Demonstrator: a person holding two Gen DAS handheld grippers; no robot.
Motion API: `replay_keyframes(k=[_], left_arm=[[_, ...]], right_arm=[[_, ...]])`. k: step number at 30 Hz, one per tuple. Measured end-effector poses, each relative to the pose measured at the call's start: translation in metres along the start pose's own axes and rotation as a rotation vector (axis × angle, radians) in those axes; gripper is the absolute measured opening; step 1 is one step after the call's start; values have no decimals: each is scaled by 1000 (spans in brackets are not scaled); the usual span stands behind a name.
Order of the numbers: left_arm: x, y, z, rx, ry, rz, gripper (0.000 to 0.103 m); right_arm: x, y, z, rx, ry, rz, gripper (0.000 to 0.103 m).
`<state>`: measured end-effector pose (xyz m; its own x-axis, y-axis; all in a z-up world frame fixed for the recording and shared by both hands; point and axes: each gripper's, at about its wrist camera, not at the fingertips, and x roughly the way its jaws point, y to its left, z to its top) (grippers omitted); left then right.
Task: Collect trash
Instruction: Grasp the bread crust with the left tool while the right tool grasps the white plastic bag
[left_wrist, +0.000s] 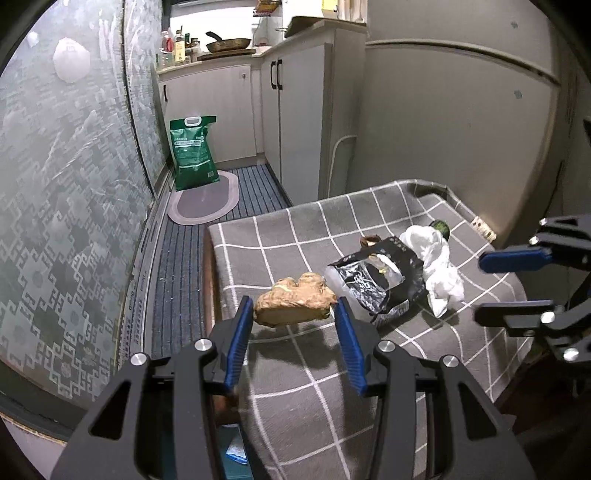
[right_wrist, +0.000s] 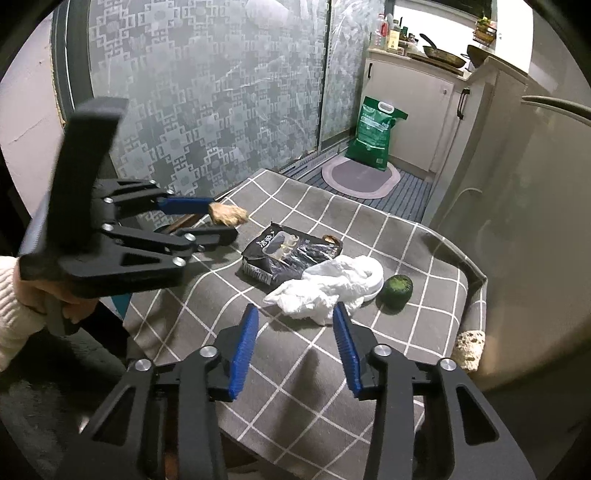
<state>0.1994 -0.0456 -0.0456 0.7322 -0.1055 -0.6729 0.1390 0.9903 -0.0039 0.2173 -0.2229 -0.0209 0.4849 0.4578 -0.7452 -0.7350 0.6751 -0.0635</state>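
Ginger hangs clamped between the left gripper's blue fingers, lifted above the checked tablecloth. Right gripper is spread wide, empty, just short of the crumpled white tissue, beside a black wrapper and green fruit.

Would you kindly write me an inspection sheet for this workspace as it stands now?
Surface: grey checked tablecloth covers the table.
Job's things: ginger piece lifted off the cloth; black wrapper, white crumpled bag and green round fruit lie on it.
Clutter: small brown scrap behind the wrapper.
Grippers: left claw shut on the ginger piece; right claw open, by the white crumpled bag.
Cables: white cord or pipe beside the cabinet.
Surroundings: green sack, oval mat, wok.
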Motion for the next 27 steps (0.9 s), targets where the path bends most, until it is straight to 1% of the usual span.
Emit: replay_keyframes(k=[6, 10, 12, 13, 14, 17, 21, 27], left_arm=[[-17, 6, 2, -28, -30, -30, 48], [-26, 10, 2, -45, -44, -41, 48], [-29, 13, 2, -55, -49, -43, 48], [-31, 14, 2, -58, -52, -41, 48], [-33, 15, 2, -61, -54, -41, 48], [-39, 22, 1, -72, -64, -37, 48], [-49, 31, 1, -85, -83, -20, 48], [-62, 45, -3, -106, -100, -18, 48]], right_arm=[[11, 6, 4, -24, 22, -57, 35], [21, 8, 6, -21, 49, -84, 29], [28, 6, 5, -8, 73, -89, 23], [30, 5, 5, -1, 80, -92, 16], [31, 4, 6, 8, 81, -96, 5], [26, 2, 9, 30, 69, -83, 5], [6, -2, 23, 63, 9, -96, 5], [-14, 2, 37, 71, -56, -91, 5]])
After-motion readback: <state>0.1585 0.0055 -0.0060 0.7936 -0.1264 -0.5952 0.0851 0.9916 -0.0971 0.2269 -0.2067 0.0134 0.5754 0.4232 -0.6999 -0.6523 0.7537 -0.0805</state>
